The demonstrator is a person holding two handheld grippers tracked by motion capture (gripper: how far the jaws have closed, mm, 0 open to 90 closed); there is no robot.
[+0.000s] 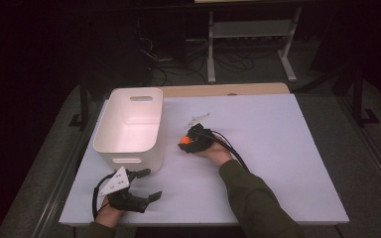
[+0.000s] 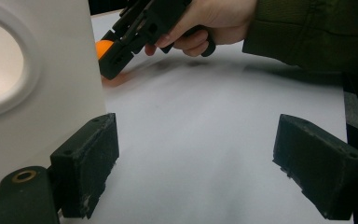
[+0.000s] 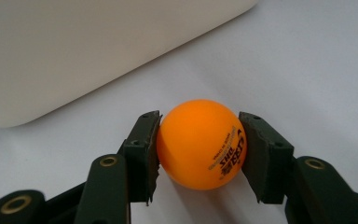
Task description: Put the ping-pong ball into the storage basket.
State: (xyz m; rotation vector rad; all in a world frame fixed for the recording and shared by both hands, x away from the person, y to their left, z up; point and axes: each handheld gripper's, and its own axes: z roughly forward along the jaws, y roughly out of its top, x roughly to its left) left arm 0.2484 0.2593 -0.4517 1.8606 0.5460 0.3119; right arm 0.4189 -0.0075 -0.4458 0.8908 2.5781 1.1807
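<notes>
Gripping one smooth orange ball point(image 3: 200, 143) near the tabletop's point(image 1: 278, 148) middle, the right tool point(image 1: 187, 143) sits beside one white plastic bin point(image 1: 129, 126); the left tool point(image 2: 196, 172) gapes wide near the front-left corner.

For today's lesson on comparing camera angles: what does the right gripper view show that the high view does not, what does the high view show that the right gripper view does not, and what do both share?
Right gripper view alone: black print on the orange ball, and both jaws of the right gripper pressed against the ball's sides.

High view alone: the left gripper with open jaws near the table's front edge, the white bin's open top and handle slot, the green sleeve, and a metal frame behind the table.

Both: the ball, the right gripper, the bin's wall and the white tabletop.
</notes>
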